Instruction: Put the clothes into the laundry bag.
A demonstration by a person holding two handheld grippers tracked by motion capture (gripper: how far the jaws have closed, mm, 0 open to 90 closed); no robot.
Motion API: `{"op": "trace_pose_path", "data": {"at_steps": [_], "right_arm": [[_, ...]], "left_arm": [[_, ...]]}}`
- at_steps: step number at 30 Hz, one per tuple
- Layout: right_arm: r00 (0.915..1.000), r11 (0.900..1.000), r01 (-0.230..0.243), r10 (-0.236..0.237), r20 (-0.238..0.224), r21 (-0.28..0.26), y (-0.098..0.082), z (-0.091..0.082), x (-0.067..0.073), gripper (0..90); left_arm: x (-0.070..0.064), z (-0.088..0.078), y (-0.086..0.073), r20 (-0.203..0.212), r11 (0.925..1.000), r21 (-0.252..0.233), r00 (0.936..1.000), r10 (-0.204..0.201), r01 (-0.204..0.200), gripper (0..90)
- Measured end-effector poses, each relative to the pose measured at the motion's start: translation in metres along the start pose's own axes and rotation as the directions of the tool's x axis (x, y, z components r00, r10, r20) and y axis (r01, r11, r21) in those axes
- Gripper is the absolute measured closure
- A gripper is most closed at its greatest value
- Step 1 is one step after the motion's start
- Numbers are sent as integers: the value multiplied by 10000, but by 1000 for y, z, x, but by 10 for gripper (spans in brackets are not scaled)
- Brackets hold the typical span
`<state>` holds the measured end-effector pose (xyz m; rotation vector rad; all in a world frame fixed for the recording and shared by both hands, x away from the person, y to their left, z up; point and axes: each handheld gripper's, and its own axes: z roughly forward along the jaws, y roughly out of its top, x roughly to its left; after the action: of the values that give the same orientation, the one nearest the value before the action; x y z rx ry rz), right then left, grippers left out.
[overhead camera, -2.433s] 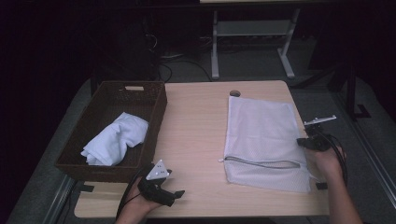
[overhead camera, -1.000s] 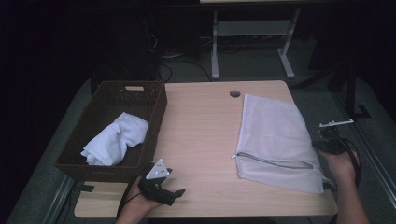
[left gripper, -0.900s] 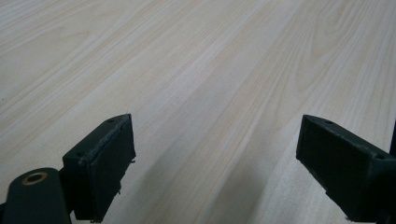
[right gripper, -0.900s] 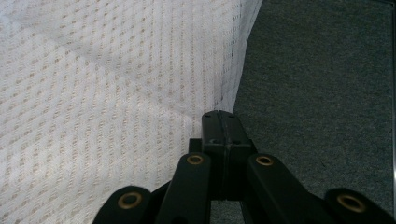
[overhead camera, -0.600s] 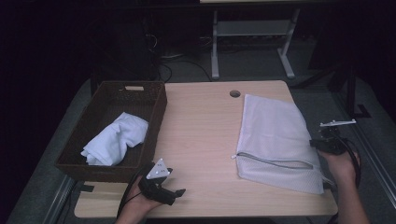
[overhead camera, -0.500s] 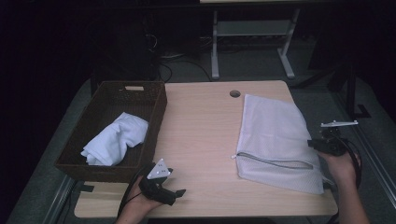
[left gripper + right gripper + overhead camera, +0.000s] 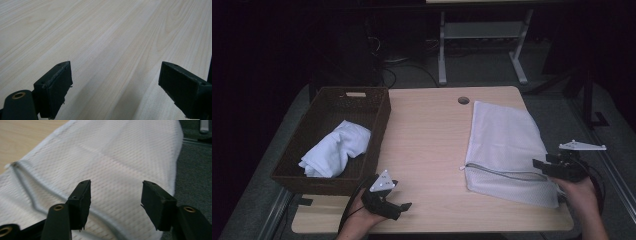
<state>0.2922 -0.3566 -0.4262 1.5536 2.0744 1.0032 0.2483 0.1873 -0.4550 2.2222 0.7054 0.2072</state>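
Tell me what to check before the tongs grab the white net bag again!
1. Right tongs open, nothing between them: ok.
2. Mesh bag lies flat on the table: ok.
3. Bag fully on the table: not ok, its right edge hangs over.
4. Zipper closed: cannot tell.
5. Left tongs open, over bare wood: ok.
6. White cloth inside the basket: ok.

The left gripper (image 7: pixel 113 92) has its 2 black jaws wide apart. Nothing is between them. Under and ahead of them lies the bare wooden table (image 7: pixel 105 37).
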Motion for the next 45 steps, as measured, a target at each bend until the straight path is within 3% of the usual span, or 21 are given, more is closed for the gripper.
{"op": "trace_pose_path", "data": {"at_steps": [9, 10, 14, 16, 17, 18, 19, 20, 21, 24, 25, 26, 27, 29, 30, 32, 33, 38, 41, 45], "right_arm": [[9960, 9978, 650, -659, -609, -160, -8, -9, 35, 303], [9922, 9962, 840, -858, -907, -238, -10, -9, 44, 278], [9858, 9938, 1076, -1101, -1269, -264, -11, -8, 57, 236], [9732, 9880, 1534, -1541, -1708, -168, -11, -1, 73, 212], [9732, 9880, 1534, -1541, -1708, -168, -11, -1, 73, 212], [9629, 9823, 1866, -1858, -1956, -144, -10, 4, 84, 202], [9629, 9823, 1866, -1858, -1956, -144, -10, 4, 84, 202], [9511, 9733, 2284, -2276, -2090, -204, -11, 8, 95, 189], [9511, 9733, 2284, -2276, -2090, -204, -11, 8, 95, 189], [9308, 9582, 2856, -2822, -2324, -198, -13, 16, 113, 142], [9308, 9582, 2856, -2822, -2324, -198, -13, 16, 113, 142], [9224, 9519, 3051, -3027, -2399, -279, -14, 18, 122, 137], [9224, 9519, 3051, -3027, -2399, -279, -14, 18, 122, 137], [9089, 9449, 3260, -3221, -2649, -306, -15, 21, 132, 128], [9089, 9449, 3260, -3221, -2649, -306, -15, 21, 132, 128], [8924, 9339, 3564, -3490, -2861, -275, -16, 25, 143, 91], [8924, 9339, 3564, -3490, -2861, -275, -16, 25, 143, 91], [8767, 9263, 3756, -3657, -3124, -303, -20, 31, 158, 0], [8769, 9258, 3767, -3672, -3103, -308, -20, 33, 159, 0], [8711, 9208, 3887, -3789, -3125, -328, -21, 33, 162, 0]], "left_arm": [[0, -2, 0, 3, 10000, -19, 10000, 64, -64, 126], [0, -2, 0, 31, 10000, -43, 10000, 45, -45, 126], [0, -2, 0, 155, 10000, -63, 9999, -1, 2, 127], [-1, -2, 0, 130, 10000, -65, 9999, 27, -27, 129], [0, -2, 0, 143, 10000, -64, 9999, 50, -49, 129], [-1, -2, 0, 140, 10000, -30, 9999, 55, -54, 130], [-1, -2, 0, 140, 10000, -30, 9999, 55, -54, 130], [-2, -2, 1, 147, 10000, -40, 9999, 52, -51, 131], [-2, -2, 1, 147, 10000, -40, 9999, 52, -51, 131], [-2, -1, 2, 242, 10000, -20, 9997, 2, -2, 132], [-2, -1, 2, 242, 10000, -20, 9997, 2, -2, 132], [-3, 0, 3, 303, 10000, 3, 9995, 57, -58, 132], [-3, 0, 3, 303, 10000, 3, 9995, 57, -58, 132], [-4, 0, 3, 325, 10000, -17, 9995, 63, -62, 132], [-4, 0, 4, 359, 10000, -10, 9993, 71, -71, 132], [-5, 1, 5, 425, 10000, 50, 9991, 70, -72, 131], [-5, 1, 5, 425, 10000, 50, 9991, 70, -72, 130], [-9, -1, 13, 657, 9997, 115, 9977, 192, -200, 125], [-10, -2, 17, 785, 9996, 179, 9967, 214, -228, 125], [-11, -6, 24, 966, 9990, 282, 9948, 325, -354, 124]]}}
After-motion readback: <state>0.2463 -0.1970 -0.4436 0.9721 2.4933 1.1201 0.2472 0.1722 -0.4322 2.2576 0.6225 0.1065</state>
